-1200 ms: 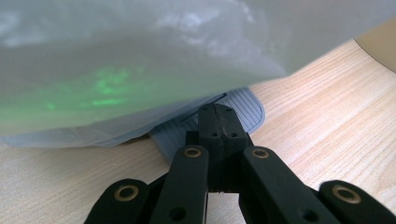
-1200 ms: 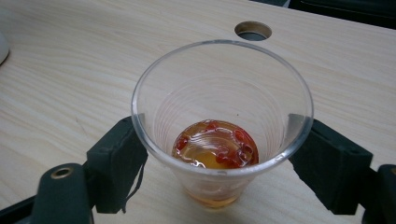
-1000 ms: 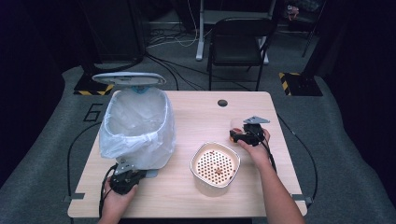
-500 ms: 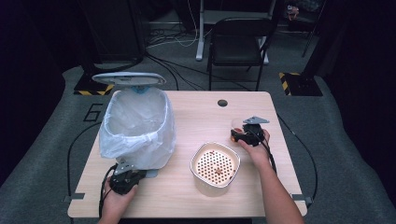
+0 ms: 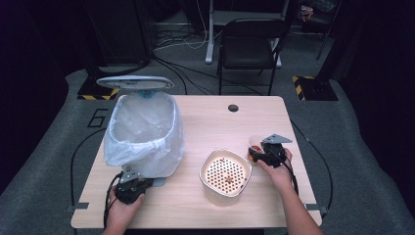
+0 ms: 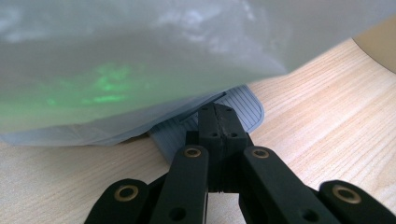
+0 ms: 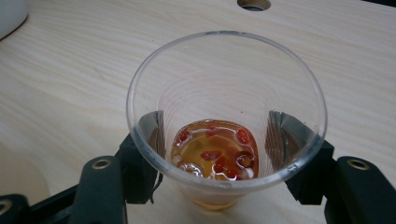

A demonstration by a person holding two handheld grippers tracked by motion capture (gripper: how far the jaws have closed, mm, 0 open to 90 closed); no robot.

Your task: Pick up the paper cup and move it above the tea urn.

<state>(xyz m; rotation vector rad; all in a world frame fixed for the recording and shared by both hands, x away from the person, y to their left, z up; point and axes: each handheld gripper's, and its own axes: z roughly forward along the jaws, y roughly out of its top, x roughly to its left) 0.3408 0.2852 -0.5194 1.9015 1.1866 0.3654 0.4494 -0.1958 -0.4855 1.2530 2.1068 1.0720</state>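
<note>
A clear plastic cup [image 7: 226, 154] holds a little amber liquid with red berries. My right gripper [image 7: 219, 135] is shut on it, one pad on each side of its wall; the jaws have just been closing around it. From above, the cup [image 5: 254, 143] and right gripper [image 5: 258, 154] are at the table's right, beside a cream bowl [image 5: 204, 172] with a perforated strainer insert. My left gripper [image 6: 218, 116] is shut with nothing between its jaws, tips resting on the grey ribbed pedal [image 6: 245, 105] of the bin [image 5: 142, 132]. In the high view, the left gripper [image 5: 133, 180] sits at the bin's foot.
The bin is lined with a white bag and its lid [image 5: 134, 82] stands raised. A cable hole [image 5: 233, 107] sits near the table's far edge. A black chair [image 5: 249, 44] stands behind the table.
My right gripper has moved with the cup a little toward the person's side of the table, closer to the bowl. The left gripper has stayed on the pedal.
</note>
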